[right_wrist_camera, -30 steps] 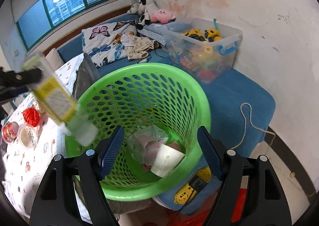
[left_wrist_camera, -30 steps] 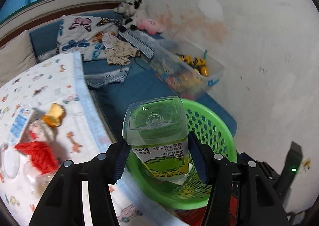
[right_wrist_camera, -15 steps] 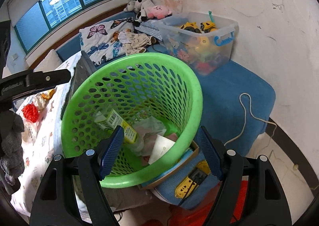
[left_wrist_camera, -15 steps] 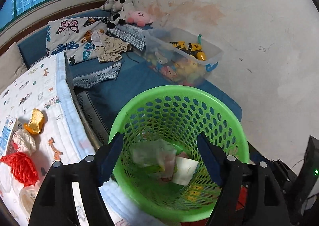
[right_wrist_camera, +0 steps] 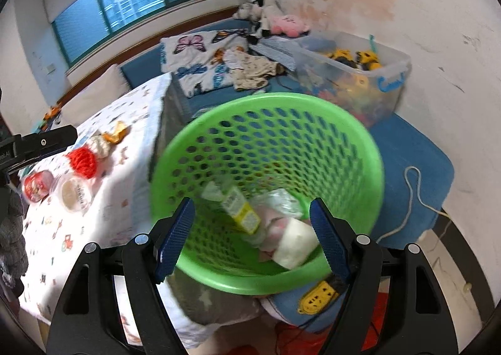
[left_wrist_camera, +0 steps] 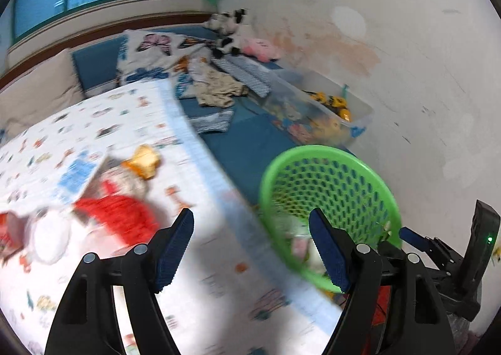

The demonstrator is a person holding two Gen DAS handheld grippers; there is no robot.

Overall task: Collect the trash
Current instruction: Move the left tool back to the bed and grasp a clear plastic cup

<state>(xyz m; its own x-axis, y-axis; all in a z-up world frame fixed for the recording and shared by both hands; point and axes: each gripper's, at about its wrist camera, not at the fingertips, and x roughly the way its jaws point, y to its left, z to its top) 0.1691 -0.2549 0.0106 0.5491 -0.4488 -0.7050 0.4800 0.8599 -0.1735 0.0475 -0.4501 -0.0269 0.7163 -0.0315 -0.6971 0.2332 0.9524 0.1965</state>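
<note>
Inside green basket: bottle now lying on trash, dropped from left gripper; fingers wide, empty. Right gripper unchanged, wide, empty.

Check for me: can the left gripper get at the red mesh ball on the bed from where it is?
Probably yes. The left gripper is open and empty, and the red mesh ball lies uncovered on the bedsheet just ahead, nothing between them.

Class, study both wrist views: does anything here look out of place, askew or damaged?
Trash is scattered on the bed cover: a red net, two round cups and a wrapper. The wall is stained.
</note>
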